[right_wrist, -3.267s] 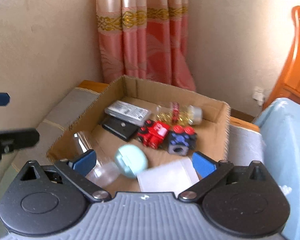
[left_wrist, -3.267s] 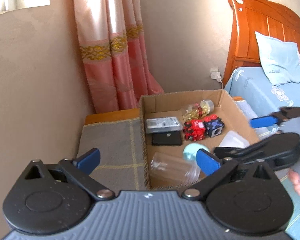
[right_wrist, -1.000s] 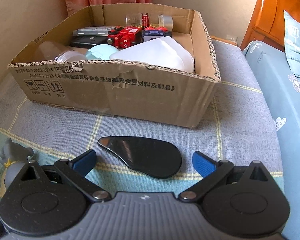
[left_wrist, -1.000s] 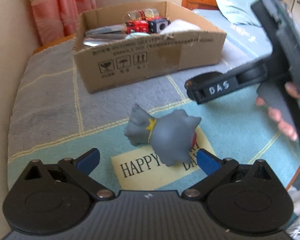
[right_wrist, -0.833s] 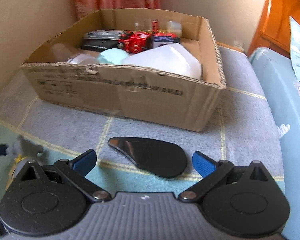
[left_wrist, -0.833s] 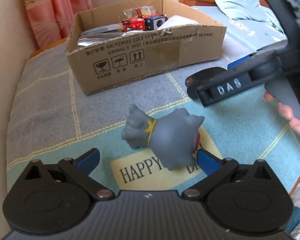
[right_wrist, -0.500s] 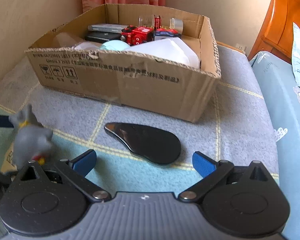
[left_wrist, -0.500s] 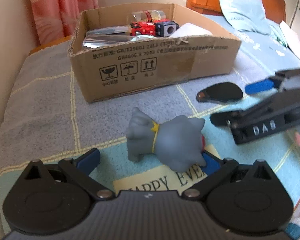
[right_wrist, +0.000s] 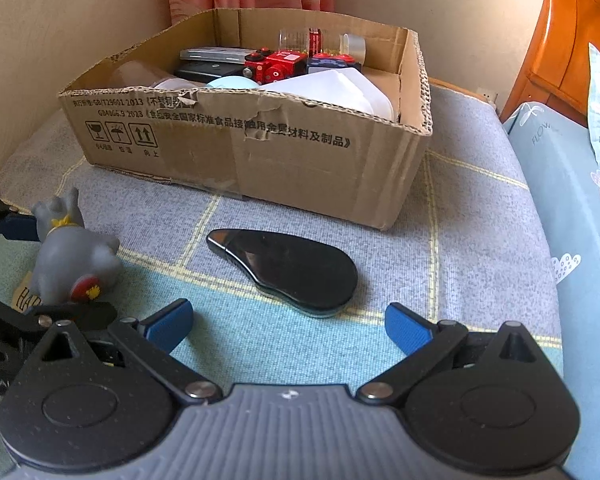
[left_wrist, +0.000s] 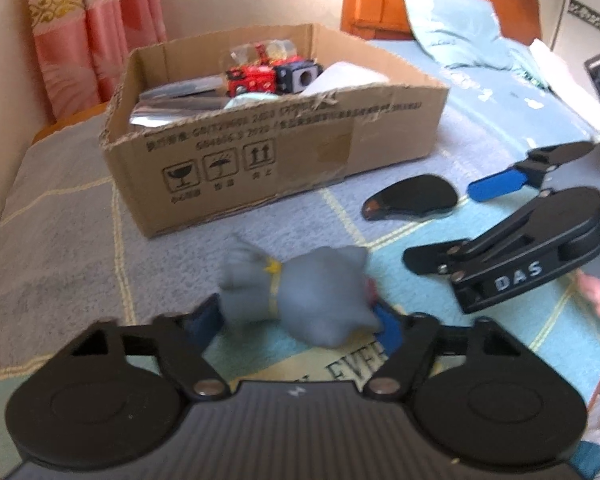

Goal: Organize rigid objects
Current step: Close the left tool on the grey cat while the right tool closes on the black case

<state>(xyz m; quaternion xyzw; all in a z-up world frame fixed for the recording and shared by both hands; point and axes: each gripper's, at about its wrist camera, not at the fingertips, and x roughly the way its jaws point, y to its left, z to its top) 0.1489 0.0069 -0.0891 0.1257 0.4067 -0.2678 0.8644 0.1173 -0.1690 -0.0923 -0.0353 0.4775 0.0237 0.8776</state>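
Box (right_wrist: 260,152) already holds several items; grey toy (left_wrist: 300,296) and black case (right_wrist: 288,272) remain outside. Left gripper (left_wrist: 300,320) pinches toy; right gripper (right_wrist: 288,328) spread, empty.

Grey soft-looking animal figurine with yellow collar (left_wrist: 300,292) is lying on its side on the blue-and-grey checked blanket (right_wrist: 480,216), a red disc showing on its underside; it is sitting between the blue pads of the left tool (left_wrist: 300,322), both pads at its body. Glossy black teardrop-shaped flat object (right_wrist: 288,266) is lying flat on the blanket, just in front of the open brown cardboard box (right_wrist: 260,152). The box is holding a red toy vehicle (right_wrist: 274,65), a clear bottle and other items.
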